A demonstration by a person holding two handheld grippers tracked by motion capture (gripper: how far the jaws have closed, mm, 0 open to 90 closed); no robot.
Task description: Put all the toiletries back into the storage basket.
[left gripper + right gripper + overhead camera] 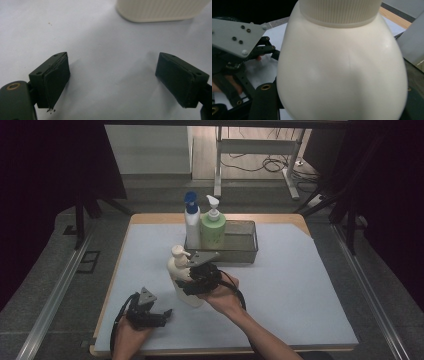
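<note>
A cream pump bottle (179, 271) stands upright at the middle of the pale blue mat (295, 290). My right gripper (188, 283) comes at it from the right and is shut on the cream pump bottle's body (342, 70), which bulges between the right gripper's (339, 107) jaws. My left gripper (161, 316) rests low on the mat near the front left, open with nothing between its fingers. In its own view the left gripper (112, 80) has bare mat between its jaws, and the bottle's lower part (160, 10) is just ahead. The left gripper (244, 57) also appears beyond the bottle.
A grey metal basket (245, 253) stands at the back of the mat. In its left end are a white bottle with a blue cap (192, 222) and a green pump bottle (213, 227). The basket's right half holds nothing. Bare wood borders the mat's edges.
</note>
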